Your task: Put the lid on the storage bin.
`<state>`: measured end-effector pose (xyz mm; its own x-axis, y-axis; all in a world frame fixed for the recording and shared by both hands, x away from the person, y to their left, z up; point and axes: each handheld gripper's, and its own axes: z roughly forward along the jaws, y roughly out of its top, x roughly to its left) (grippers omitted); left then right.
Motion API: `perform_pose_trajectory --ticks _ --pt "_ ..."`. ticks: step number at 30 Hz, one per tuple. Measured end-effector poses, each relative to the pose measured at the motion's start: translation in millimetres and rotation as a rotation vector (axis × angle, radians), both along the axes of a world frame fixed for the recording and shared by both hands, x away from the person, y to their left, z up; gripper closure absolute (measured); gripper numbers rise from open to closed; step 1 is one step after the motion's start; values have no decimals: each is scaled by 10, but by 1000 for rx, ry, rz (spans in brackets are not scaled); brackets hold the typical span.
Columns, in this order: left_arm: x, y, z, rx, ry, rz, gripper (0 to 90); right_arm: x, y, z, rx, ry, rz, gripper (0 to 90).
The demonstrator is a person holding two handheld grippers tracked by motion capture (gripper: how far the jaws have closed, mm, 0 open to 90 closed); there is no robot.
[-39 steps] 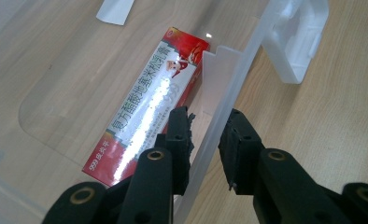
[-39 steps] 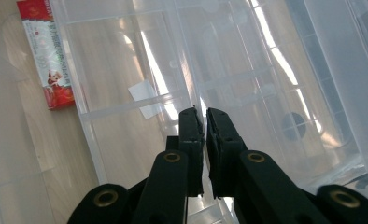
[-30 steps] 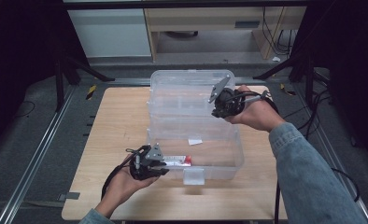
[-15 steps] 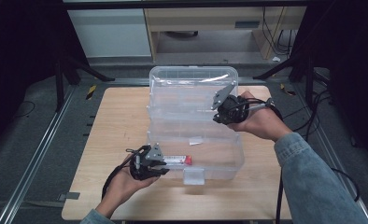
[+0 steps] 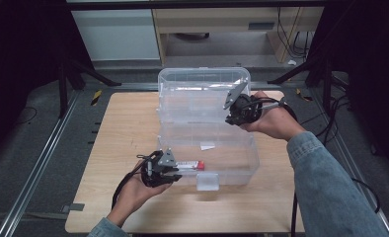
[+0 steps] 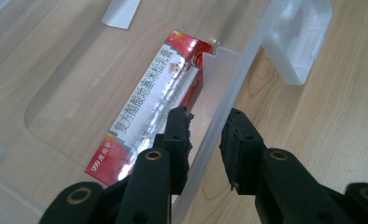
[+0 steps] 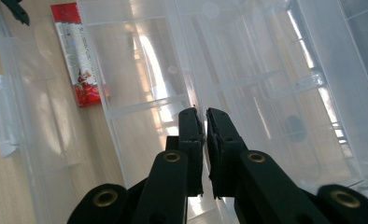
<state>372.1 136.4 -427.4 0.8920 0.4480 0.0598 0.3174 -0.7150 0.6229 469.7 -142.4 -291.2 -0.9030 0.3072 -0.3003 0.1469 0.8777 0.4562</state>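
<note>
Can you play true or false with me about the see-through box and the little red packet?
1. The red and silver cardboard packet lies inside the clear plastic storage box. True.
2. The box's clear plastic lid is closed. False: it stands open.
3. The left gripper straddles the box's front wall. True.
4. The right gripper is wide open. False: its fingers are nearly together, at the lid.
</note>
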Motion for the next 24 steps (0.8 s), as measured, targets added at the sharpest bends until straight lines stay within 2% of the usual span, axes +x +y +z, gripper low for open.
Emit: perform_pose_trajectory --ticks 5,14,24 --pt "9 13 2 3 1 -5 718 -76 -20 -3 2 -5 16 861" --pt "12 16 2 6 1 -2 705 -222 -85 -42 44 -1 28 870" --pt "5 17 0 7 -7 -4 704 -405 -105 -105 45 -2 40 870"
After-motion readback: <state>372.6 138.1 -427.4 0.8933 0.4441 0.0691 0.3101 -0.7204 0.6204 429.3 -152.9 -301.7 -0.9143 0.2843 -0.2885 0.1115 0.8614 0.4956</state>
